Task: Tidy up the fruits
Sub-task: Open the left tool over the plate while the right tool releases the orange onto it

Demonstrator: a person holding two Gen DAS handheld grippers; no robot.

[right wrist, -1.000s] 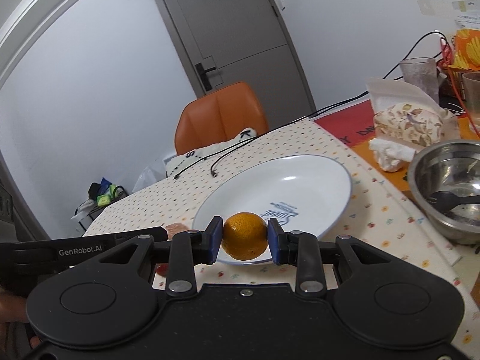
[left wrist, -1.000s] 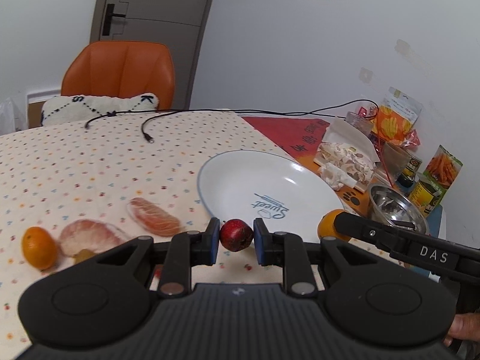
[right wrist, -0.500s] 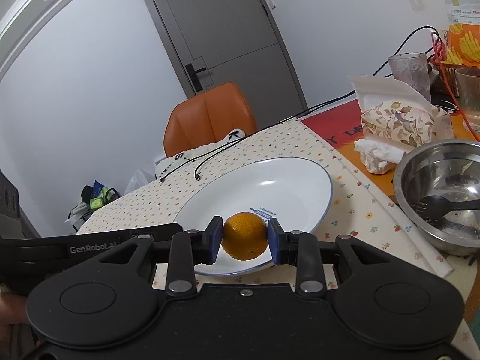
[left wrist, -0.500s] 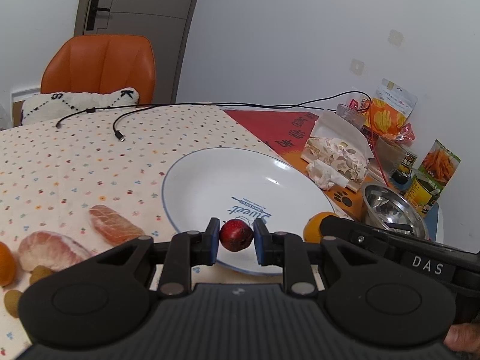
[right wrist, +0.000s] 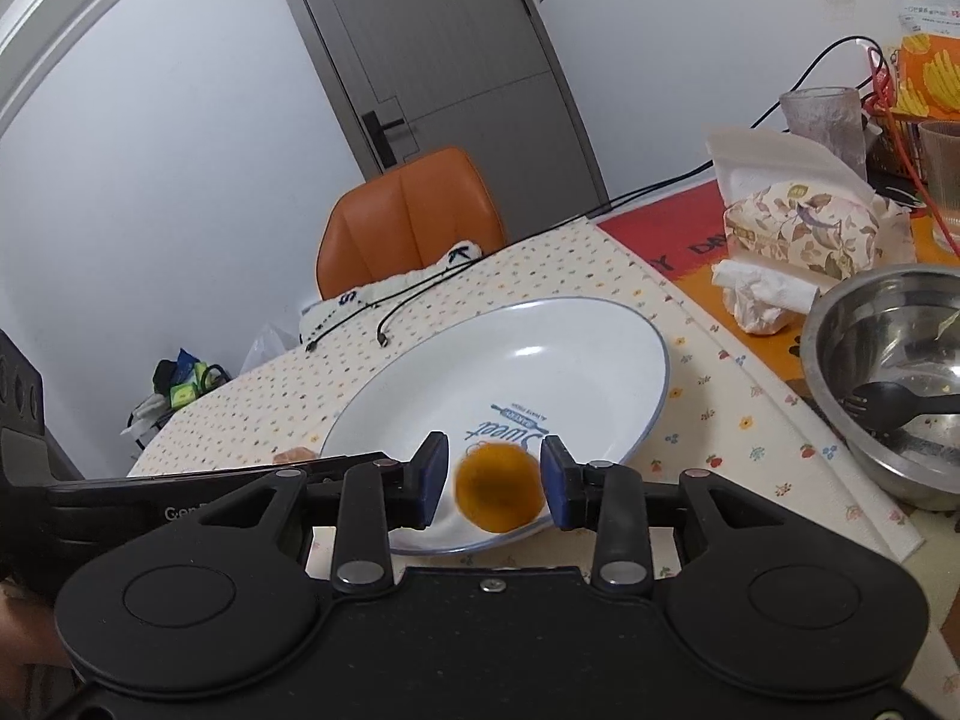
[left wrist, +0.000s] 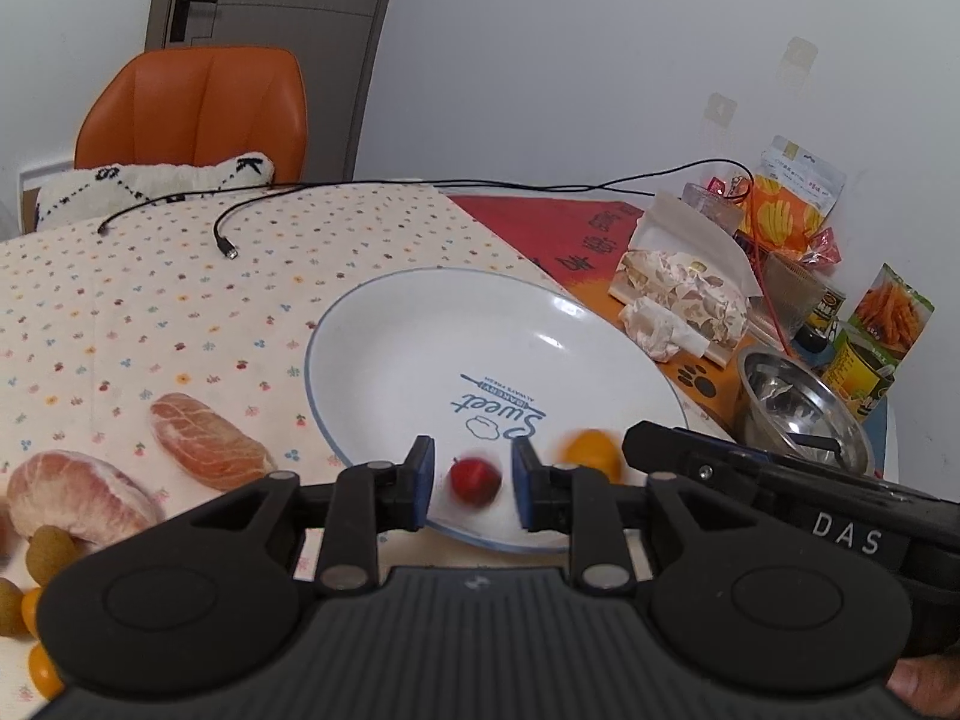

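Here both tongs stand parted over the near rim of the white plate [left wrist: 384,324]: the left tongs [left wrist: 471,483] flank a blurred red fruit [left wrist: 475,479], the right tongs [right wrist: 495,483] a blurred orange [right wrist: 497,495]; both are round, showing no long axis.

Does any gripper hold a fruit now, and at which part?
Neither. Both stand open: the red fruit and the orange sit blurred between the pads, untouched, over the plate.
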